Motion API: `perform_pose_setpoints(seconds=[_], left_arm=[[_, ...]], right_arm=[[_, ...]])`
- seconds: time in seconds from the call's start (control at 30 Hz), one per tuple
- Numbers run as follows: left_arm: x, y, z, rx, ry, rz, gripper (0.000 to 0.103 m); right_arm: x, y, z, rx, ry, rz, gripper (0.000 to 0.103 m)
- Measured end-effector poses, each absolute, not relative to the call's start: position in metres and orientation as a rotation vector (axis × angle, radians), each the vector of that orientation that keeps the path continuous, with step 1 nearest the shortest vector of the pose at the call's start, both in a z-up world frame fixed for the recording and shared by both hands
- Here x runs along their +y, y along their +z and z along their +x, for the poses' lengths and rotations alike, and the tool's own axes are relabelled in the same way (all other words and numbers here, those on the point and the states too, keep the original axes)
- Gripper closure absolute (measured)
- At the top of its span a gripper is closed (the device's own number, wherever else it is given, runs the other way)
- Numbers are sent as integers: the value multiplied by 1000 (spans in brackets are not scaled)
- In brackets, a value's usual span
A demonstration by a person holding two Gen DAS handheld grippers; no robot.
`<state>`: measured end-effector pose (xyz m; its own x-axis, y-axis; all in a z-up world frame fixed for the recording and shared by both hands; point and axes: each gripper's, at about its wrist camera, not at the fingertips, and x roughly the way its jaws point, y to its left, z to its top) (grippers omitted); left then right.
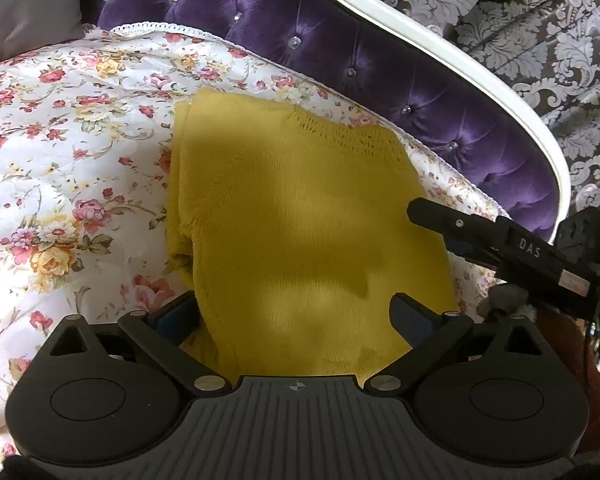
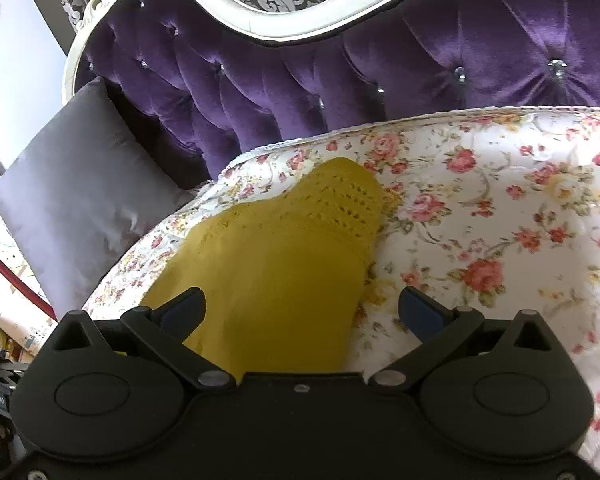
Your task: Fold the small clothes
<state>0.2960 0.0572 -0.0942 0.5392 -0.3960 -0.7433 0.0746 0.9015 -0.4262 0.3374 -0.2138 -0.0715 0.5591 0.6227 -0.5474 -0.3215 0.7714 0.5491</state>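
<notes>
Mustard-yellow knit garment [image 1: 296, 220] lies folded on the floral bedspread [image 1: 60, 152], with the left gripper [image 1: 296, 312] and right gripper [image 2: 302, 308] both spread wide, grasping nothing.

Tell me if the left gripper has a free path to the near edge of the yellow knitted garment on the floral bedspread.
Probably yes. The left gripper is open and the yellow knitted garment lies directly between its fingers with nothing covering it. The right gripper stays off to the side.
</notes>
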Motion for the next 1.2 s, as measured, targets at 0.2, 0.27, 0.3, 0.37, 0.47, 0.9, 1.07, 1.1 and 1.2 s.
perform_pose_setpoints(seconds=[0.2,0.27,0.3,0.37,0.47,0.9,1.07,1.1,1.2], left_arm=[[66,-92,293,955,-306,-406,2],[74,-91,293,950,-303,-439,2],[79,-90,293,950,-296,-452,2],[86,-88,294,944,-283,-467,2],[100,-86,294,934,-253,-502,2],[79,-95,295,975,-339,-512,2],[59,-99,305,977,-361,-471,2],[56,-100,307,976,-360,-464,2],[52,-102,310,977,-375,-458,2]], right_arm=[[-212,-69,339,806,580,419,0],[-215,-68,337,806,582,426,0],[-218,-67,335,807,580,425,0],[-221,-66,333,807,576,420,0],[-228,-65,331,804,574,422,0],[-211,-72,341,793,656,413,0],[-200,-75,351,776,711,419,0],[-200,-76,353,771,719,432,0],[-205,-80,359,770,738,495,0]])
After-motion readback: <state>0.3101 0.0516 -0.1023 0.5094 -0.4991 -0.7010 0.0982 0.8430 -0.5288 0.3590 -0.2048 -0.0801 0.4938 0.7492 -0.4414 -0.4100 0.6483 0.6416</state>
